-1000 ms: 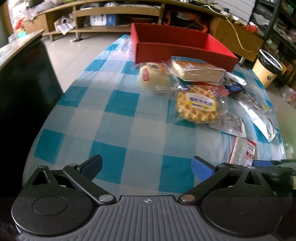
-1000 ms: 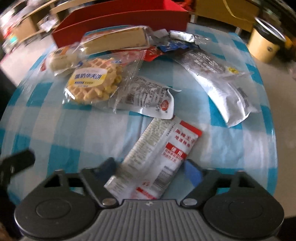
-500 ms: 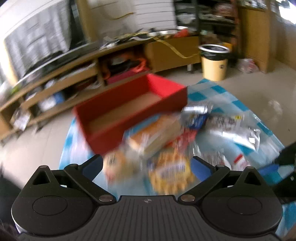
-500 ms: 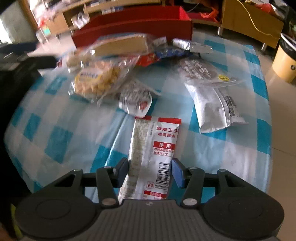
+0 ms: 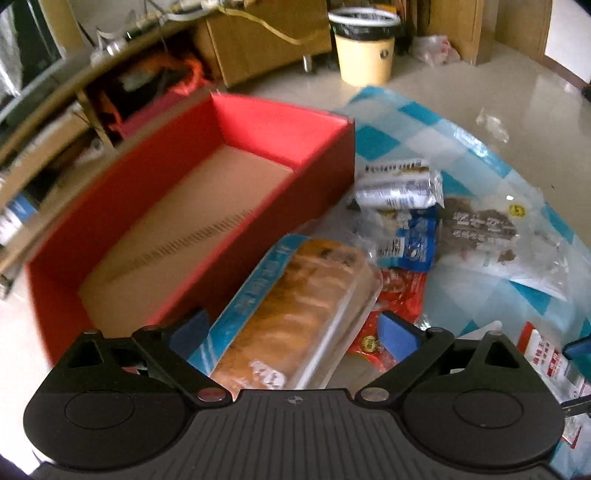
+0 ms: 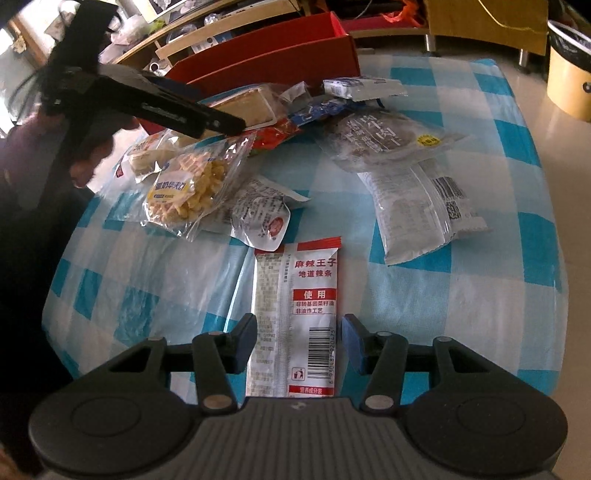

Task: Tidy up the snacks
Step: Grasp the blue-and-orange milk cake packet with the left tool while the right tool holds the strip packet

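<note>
My left gripper [image 5: 293, 330] is open, its fingers either side of a long bread loaf packet [image 5: 295, 310] that lies against the empty red box [image 5: 177, 229]. My right gripper [image 6: 299, 338] is open around the near end of a red-and-white spicy strip packet [image 6: 295, 317] lying flat on the checked cloth. The left gripper [image 6: 221, 123] also shows in the right wrist view, over the loaf [image 6: 247, 105]. A waffle packet [image 6: 188, 184], a small white sachet [image 6: 262, 218] and a large grey packet [image 6: 399, 166] lie nearby.
Blue and silver packets [image 5: 402, 206] lie beside the box's right end. A yellow bin [image 5: 365, 44] stands on the floor beyond the table. Wooden shelving [image 6: 229, 26] runs behind. The table's right edge [image 6: 554, 221] drops to the floor.
My left gripper swung from the bare near cloth over to the loaf by the red box. My right gripper closed in around the strip packet, its fingers narrower than before.
</note>
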The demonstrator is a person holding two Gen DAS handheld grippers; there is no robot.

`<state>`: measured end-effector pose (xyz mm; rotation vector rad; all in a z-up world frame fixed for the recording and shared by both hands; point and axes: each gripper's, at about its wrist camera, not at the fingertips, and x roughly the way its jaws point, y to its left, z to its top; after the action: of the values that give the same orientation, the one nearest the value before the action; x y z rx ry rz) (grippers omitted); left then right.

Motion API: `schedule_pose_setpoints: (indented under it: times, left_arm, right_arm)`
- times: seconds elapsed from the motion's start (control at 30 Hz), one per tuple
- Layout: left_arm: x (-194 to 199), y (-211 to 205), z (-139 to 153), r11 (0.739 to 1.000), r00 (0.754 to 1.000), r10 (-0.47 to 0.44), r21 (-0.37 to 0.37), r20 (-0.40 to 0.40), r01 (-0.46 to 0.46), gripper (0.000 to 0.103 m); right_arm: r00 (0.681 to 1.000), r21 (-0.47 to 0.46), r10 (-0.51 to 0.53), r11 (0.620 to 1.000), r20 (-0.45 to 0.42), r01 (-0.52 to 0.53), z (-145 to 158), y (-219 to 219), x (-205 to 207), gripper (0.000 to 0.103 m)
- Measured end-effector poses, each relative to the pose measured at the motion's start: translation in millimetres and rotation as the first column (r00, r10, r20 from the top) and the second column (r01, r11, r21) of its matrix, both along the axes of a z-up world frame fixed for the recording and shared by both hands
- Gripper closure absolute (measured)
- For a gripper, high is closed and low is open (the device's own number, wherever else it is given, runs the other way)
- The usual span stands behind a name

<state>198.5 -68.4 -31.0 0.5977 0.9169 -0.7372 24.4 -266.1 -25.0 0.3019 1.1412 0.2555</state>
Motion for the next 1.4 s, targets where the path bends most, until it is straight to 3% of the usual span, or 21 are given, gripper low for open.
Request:
schedule_pose_setpoints:
  times: [0.17, 0.33, 0.5, 0.6, 0.63, 0.67, 0.7, 0.8, 0.9, 1.07, 1.13, 1.2, 1.3, 1.4]
  left_arm:
    - [-16, 6, -2, 1.000, 0.999, 0.014, -0.020, -0.042, -0.014, 0.003]
    - [-51, 25, 14, 0.996, 0.984, 0.008, -0.087, -0.176, -0.023, 0.009]
    - [-49, 14, 18, 0.987, 0.988, 0.087, -0.123, -0.127, -0.103, 0.004]
    - [-34, -1, 4, 0.977, 0.969, 0.170, -0.096, -0.176, -0.189, 0.005]
    - [-34, -8, -4, 0.976, 0.962, 0.195, -0.059, -0.192, -0.210, 0.007]
    - [-35, -10, -11, 0.975, 0.959, 0.211, -0.021, -0.191, -0.219, 0.017]
    - [-40, -13, -17, 0.971, 0.957, 0.236, 0.019, -0.167, -0.237, 0.016]
    - [-43, 1, -14, 0.944, 0.925, 0.312, -0.037, -0.215, -0.327, 0.031]
    - [-48, 17, -10, 0.919, 0.898, 0.376, -0.034, -0.228, -0.393, 0.036]
    - [-68, 48, 1, 0.892, 0.875, 0.422, -0.062, -0.237, -0.447, 0.037]
    - [-77, 59, 8, 0.884, 0.869, 0.431, -0.078, -0.241, -0.460, 0.037]
    - [-84, 69, 15, 0.876, 0.864, 0.440, -0.093, -0.243, -0.473, 0.037]
    - [-95, 77, 14, 0.869, 0.857, 0.455, -0.090, -0.244, -0.487, 0.037]
    - [-102, 81, 7, 0.865, 0.850, 0.456, -0.093, -0.264, -0.493, 0.037]
  right_arm:
    - [1.000, 0.009, -0.004, 1.000, -0.015, 0.004, -1, -2, 3, 0.053]
    - [1.000, -0.014, 0.011, 1.000, -0.008, -0.011, 0, 2, 3, 0.053]
    - [1.000, -0.031, 0.017, 0.999, 0.000, -0.017, 0, 6, 1, 0.053]
    - [1.000, -0.046, 0.008, 0.999, 0.005, -0.008, -1, 5, 0, 0.054]
    - [1.000, -0.048, 0.010, 0.999, 0.008, -0.009, -1, 5, -1, 0.054]
    - [1.000, -0.055, 0.015, 0.998, 0.012, -0.015, -1, 6, -1, 0.055]
    - [1.000, -0.068, 0.021, 0.997, 0.017, -0.020, -1, 8, -2, 0.056]
    - [0.998, -0.125, 0.047, 0.991, 0.035, -0.043, 0, 14, -5, 0.064]
    - [0.998, -0.114, 0.046, 0.993, 0.038, -0.041, 0, 12, -6, 0.068]
    - [0.998, -0.109, 0.018, 0.994, 0.059, -0.011, 6, 7, -9, 0.072]
    - [0.998, -0.088, -0.001, 0.996, 0.070, 0.007, 11, 3, -11, 0.098]
    - [0.997, -0.036, -0.020, 0.999, 0.069, 0.023, 16, -1, -11, 0.098]
    - [0.998, -0.087, -0.031, 0.996, 0.054, 0.036, 14, 1, -9, 0.096]
    - [0.997, -0.049, -0.065, 0.997, 0.047, 0.067, 15, -2, -11, 0.093]
